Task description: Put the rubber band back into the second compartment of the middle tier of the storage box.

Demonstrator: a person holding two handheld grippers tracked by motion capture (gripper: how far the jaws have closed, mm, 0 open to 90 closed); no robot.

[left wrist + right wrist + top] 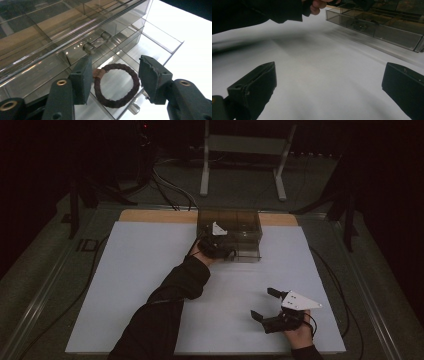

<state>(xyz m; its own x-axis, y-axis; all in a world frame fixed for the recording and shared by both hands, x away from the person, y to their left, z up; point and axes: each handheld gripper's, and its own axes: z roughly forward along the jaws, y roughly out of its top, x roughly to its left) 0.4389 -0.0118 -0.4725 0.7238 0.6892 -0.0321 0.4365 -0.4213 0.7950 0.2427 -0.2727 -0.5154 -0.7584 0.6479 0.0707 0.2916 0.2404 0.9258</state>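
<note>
Hair tie point(117, 85), just one, lies in a pulled-out drawer of the clear organizer point(239, 227), between the left gripper's point(113, 78) parted jaws, ungripped. Placing looks done; shutting the drawer likely remains. Right gripper point(265, 304) waits over the white mat point(145, 270), jaws wide, empty.

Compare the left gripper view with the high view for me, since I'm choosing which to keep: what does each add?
The left gripper view alone shows a dark braided hair tie lying in the pulled-out drawer of the clear organizer, between the left tool's open jaws, seemingly not clamped. The high view alone shows the right tool open over the white table top, the person's dark sleeve, and the floor and a stand behind. Both show the smoky clear drawer organizer and the left tool at its front.
</note>
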